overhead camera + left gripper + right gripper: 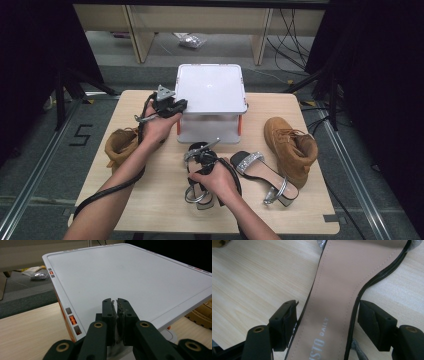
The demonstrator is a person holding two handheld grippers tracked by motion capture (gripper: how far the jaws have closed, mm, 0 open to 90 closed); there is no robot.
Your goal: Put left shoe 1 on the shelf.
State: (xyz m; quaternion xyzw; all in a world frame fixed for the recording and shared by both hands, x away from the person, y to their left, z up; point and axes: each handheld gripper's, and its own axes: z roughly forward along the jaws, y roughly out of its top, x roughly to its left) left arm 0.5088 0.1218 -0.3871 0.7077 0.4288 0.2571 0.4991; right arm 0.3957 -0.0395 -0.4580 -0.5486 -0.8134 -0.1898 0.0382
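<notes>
Right gripper (327, 322), jaws apart astride sandal (332, 297): I centre on the insole, then close squarely.

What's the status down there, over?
Left gripper shut at the white box lid's near edge. Right gripper open, straddling the sandal on the table. Nothing blocking.

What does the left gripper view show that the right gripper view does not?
Left gripper view alone: the white box lid, its orange latch, and the left gripper with jaws nearly together over the lid's edge. Right gripper view alone: a sandal lying between the right gripper's wide jaws. Both: the wooden table.
</notes>
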